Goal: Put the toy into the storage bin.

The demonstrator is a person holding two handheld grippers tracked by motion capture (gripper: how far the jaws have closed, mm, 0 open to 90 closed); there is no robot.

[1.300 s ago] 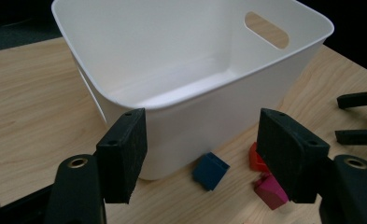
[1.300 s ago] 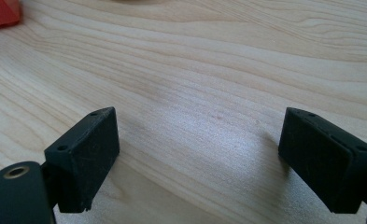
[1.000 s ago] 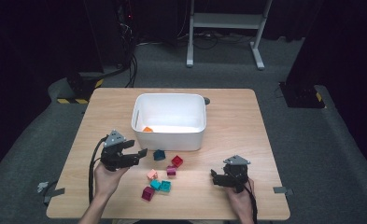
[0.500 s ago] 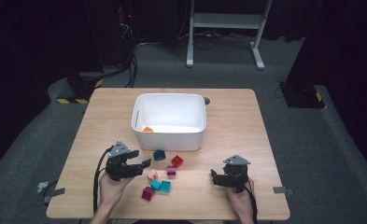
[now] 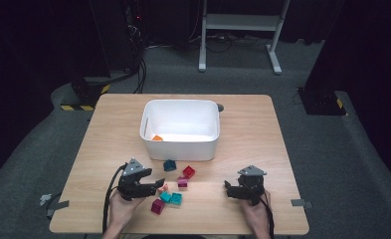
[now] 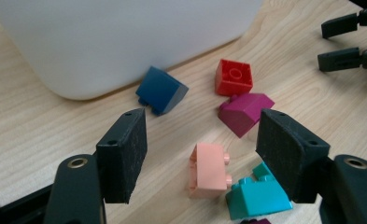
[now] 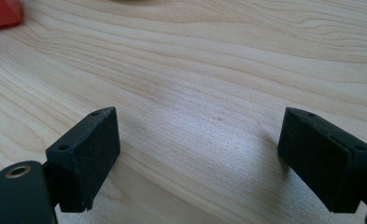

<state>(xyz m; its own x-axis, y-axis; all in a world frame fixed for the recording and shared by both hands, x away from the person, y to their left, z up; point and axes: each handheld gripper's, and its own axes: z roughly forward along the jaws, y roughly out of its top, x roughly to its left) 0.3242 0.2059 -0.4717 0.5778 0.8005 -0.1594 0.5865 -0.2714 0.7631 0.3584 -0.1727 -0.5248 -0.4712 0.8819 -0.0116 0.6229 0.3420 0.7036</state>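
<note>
Several small bricks lie loose on the wooden table (image 5: 108, 149) in front of a white bin (image 5: 180, 129): dark blue (image 6: 161, 89), red (image 6: 233, 77), magenta (image 6: 246, 113), pink (image 6: 209, 170) and teal (image 6: 258, 196). An orange brick (image 5: 156, 138) lies inside the bin. My left gripper (image 6: 204, 144) is open and low over the table, its pads on either side of the pink brick without touching it. In the high view the left gripper (image 5: 155, 185) sits at the left edge of the brick cluster. My right gripper (image 7: 197, 149) is open over bare wood, right of the bricks (image 5: 230, 189).
A second magenta brick (image 5: 157, 205) lies nearest the front edge. The bin wall (image 6: 125, 37) stands close behind the dark blue brick. The right gripper's jaws (image 6: 344, 42) show at the far right of the left gripper view. Dark floor surrounds the table.
The left gripper has come down and nearer the front edge, from above the table beside the bin to the brick cluster, still open. The right gripper has not moved.
</note>
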